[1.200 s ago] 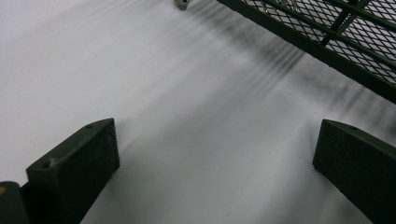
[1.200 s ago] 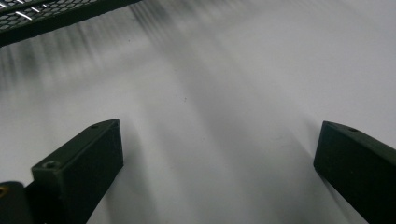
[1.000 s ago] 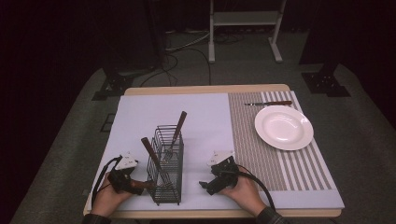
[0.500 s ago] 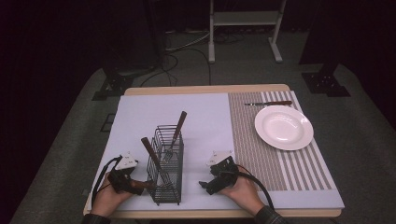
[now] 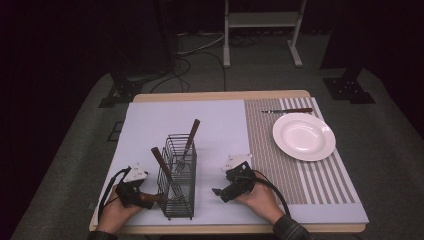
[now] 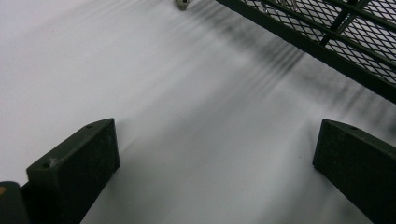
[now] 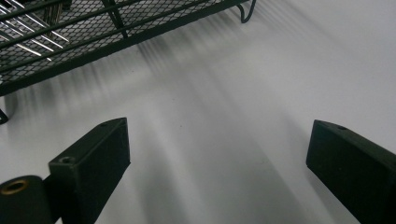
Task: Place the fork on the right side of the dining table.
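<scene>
The wire caddy (image 5: 178,177) stands between the two tools, its near end cut off in both gripper views, where only its mesh wall and lower rail show. In the left gripper view the caddy (image 6: 327,42) runs across the upper right, just beyond the right jaw; in the right gripper view the caddy (image 7: 93,37) crosses the upper left. Two wooden-handled utensils (image 5: 190,137) lean in it; their heads are hard to make out behind the wire.

The left tool (image 5: 145,197) lies low on the pale mat (image 5: 150,125), jaws wide apart with only bare mat between them, just beside the caddy's left wall. The right tool (image 5: 216,192) sits near the caddy's right side, apart from it. Its jaws stand wide too and hold nothing, having just narrowed slightly.

The plate (image 5: 303,136) lies well apart, beyond the right tool.
</scene>
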A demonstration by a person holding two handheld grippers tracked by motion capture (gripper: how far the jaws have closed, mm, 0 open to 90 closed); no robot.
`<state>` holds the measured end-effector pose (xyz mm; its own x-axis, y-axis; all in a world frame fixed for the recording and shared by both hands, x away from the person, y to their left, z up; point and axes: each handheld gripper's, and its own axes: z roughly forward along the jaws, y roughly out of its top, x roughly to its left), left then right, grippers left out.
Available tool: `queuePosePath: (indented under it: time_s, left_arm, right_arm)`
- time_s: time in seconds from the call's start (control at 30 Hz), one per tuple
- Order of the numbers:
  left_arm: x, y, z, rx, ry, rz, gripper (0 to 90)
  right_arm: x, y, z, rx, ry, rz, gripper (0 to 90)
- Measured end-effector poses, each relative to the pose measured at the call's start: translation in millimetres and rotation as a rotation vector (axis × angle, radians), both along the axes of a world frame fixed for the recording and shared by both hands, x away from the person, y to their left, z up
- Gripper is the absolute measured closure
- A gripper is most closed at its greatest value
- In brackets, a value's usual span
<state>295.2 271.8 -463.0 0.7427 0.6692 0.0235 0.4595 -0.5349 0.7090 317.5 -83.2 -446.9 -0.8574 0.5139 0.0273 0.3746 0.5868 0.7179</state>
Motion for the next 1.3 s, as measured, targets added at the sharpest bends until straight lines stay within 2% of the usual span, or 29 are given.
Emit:
queuePosePath:
  time_s: [0.13,0.2,0.5,0.67,0.87,1.3]
  left_arm:
    - [0.0,0.0,0.0,0.000,0.000,0.000,0.0]
    - [-0.2,-0.1,-0.1,-0.001,0.001,0.002,0.0]
    - [-0.2,-0.1,-0.1,-0.001,-0.001,0.001,0.0]
    - [-0.1,-0.1,-0.1,-0.001,0.001,0.002,0.0]
    - [-0.1,-0.1,0.0,-0.001,0.002,0.002,0.0]
    - [0.0,-0.1,-0.2,-0.002,-0.001,0.002,0.0]
  right_arm:
    - [1.7,-0.9,3.5,0.011,0.000,0.002,5.3]
    - [4.0,-2.8,9.0,0.012,-0.016,-0.001,5.4]
    - [14.1,-9.0,22.9,0.064,-0.017,-0.012,6.1]
    - [17.5,-10.4,28.7,0.074,-0.010,-0.006,6.1]
    - [21.2,-8.5,35.3,0.095,-0.002,-0.003,6.2]
    - [29.0,-2.4,58.2,0.152,-0.022,0.007,6.4]
